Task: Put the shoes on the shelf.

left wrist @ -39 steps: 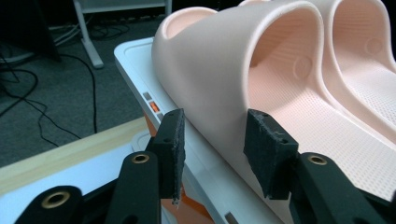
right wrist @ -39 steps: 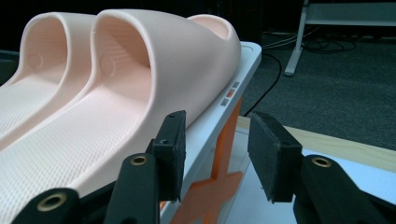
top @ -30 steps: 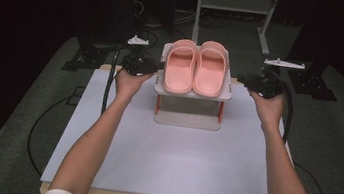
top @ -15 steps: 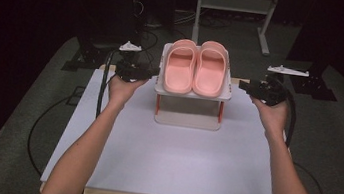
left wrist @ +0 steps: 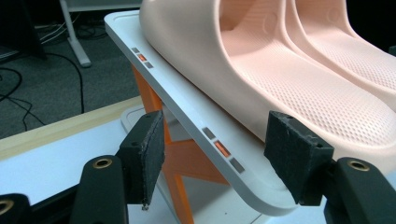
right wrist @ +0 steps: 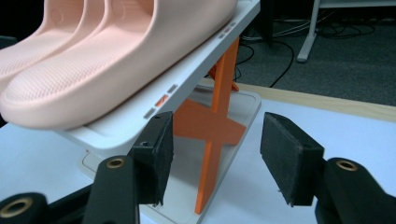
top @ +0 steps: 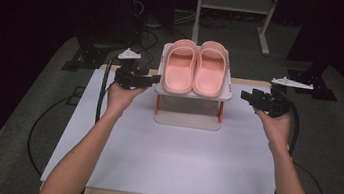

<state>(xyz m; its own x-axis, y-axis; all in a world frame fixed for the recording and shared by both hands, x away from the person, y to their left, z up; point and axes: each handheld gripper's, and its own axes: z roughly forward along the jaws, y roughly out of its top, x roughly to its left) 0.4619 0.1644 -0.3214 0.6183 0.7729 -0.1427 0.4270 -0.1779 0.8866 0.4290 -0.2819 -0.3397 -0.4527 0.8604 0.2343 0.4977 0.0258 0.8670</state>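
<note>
Pink slippers on white-orange rack

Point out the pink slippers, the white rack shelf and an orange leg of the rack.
pink slippers [top: 196, 67], high view, between the two footbeds.
white rack shelf [left wrist: 205, 122], left gripper view, its long side edge.
orange leg [right wrist: 215, 140], right gripper view, middle of the upright.

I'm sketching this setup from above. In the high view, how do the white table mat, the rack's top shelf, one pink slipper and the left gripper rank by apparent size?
1. White table mat, far the largest.
2. Top shelf.
3. Pink slipper.
4. Left gripper, black and smallest, though the hand behind it hides some of it.
</note>
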